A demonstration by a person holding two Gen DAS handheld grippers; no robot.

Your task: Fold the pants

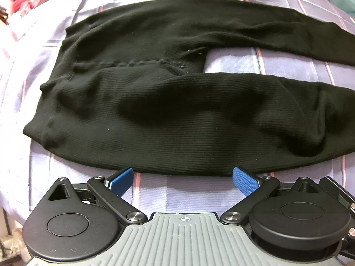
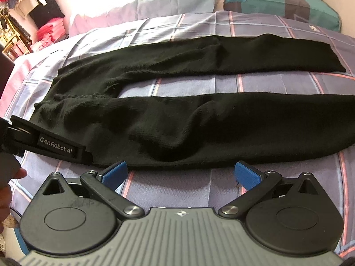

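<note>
Black ribbed pants [image 1: 168,115] lie flat on the bed, waistband to the left, both legs running right with a gap between them. My left gripper [image 1: 183,178] is open, its blue pads just short of the near leg's front edge. The pants also show in the right wrist view [image 2: 199,128]. My right gripper [image 2: 180,174] is open, at the front edge of the near leg, further right along it. The left gripper's body [image 2: 57,145] shows at left in the right wrist view, beside the waist end.
The bed has a purple plaid sheet [image 2: 277,84]. Pillows [image 2: 277,2] lie at the far side. Pink and red clothes [image 2: 48,33] are piled beyond the bed at far left.
</note>
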